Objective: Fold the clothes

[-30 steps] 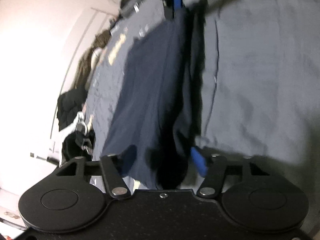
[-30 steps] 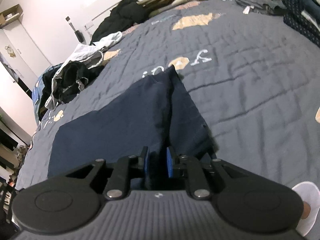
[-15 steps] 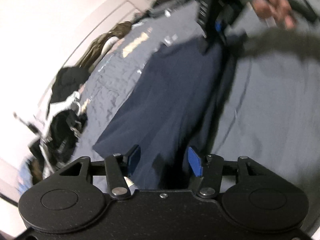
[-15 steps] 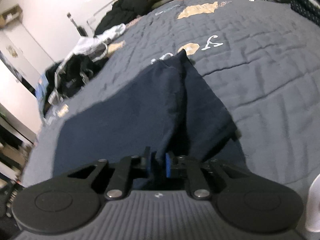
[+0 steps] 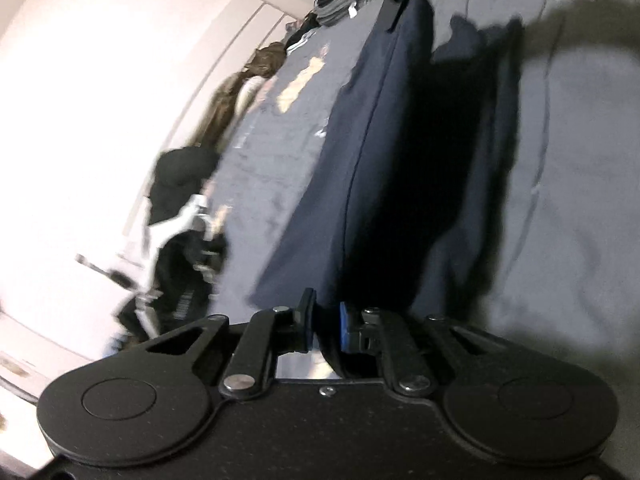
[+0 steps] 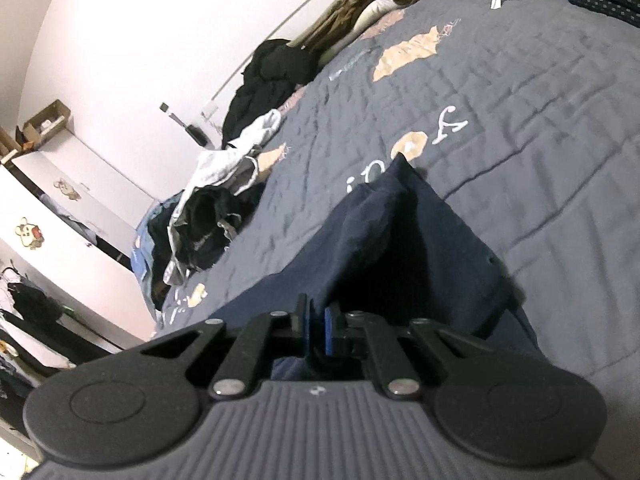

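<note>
on the grey quilt (image 6: 520, 92), navy garment (image 6: 360, 240) pinched by both left gripper (image 5: 324, 320) and right gripper (image 6: 316, 330).

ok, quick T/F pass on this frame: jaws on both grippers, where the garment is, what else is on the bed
1. The right gripper is shut on the navy garment. True.
2. The left gripper has its jaws wide open, clear of the cloth. False: they are nearly closed, with the navy garment's edge between them.
3. The garment lies over a grey quilt. True.
4. The garment is bright red. False: it is navy.
5. A heap of black and white clothes sits on the bed to the garment's left in the right wrist view. True.
</note>
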A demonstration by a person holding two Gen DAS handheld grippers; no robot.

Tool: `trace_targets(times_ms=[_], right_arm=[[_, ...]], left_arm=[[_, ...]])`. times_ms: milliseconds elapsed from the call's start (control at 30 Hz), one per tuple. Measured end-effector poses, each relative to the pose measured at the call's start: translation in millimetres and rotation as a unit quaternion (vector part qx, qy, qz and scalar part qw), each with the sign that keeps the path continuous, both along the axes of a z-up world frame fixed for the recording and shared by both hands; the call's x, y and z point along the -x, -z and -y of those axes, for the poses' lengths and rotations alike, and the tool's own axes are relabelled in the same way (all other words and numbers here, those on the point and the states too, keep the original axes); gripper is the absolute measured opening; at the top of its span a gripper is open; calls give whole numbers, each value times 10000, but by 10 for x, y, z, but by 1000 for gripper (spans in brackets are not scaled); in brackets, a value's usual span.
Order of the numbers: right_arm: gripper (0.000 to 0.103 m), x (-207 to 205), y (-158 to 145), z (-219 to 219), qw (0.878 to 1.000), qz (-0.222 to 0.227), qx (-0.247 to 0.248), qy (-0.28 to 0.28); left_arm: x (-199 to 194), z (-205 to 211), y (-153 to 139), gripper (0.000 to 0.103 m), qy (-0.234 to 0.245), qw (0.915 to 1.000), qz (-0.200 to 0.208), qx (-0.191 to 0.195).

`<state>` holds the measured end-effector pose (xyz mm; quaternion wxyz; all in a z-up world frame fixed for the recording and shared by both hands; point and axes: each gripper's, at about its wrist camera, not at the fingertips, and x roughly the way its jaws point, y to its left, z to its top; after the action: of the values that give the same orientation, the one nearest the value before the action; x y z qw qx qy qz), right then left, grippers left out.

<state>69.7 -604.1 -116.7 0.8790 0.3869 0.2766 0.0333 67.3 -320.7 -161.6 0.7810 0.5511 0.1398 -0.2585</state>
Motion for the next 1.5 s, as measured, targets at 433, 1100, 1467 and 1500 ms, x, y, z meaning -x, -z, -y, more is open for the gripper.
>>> trace_targets(times_ms=[433, 1100, 1467, 1500], right_arm=[[6, -55, 179, -9, 9985, -308, 448, 113], [10, -142, 321, -152, 9846, -960, 1407, -382], [10, -133, 267, -152, 9828, -951, 1512, -460], [10, -126, 247, -150, 9822, -956, 1548, -476]], left_arm=[[69, -47, 51, 15, -59, 9984, 342, -452], [335, 146, 200, 71, 487, 9972, -307, -474], [43, -10, -215, 22, 80, 9955, -614, 722], [26, -16, -253, 22, 32, 9937, -728, 846]])
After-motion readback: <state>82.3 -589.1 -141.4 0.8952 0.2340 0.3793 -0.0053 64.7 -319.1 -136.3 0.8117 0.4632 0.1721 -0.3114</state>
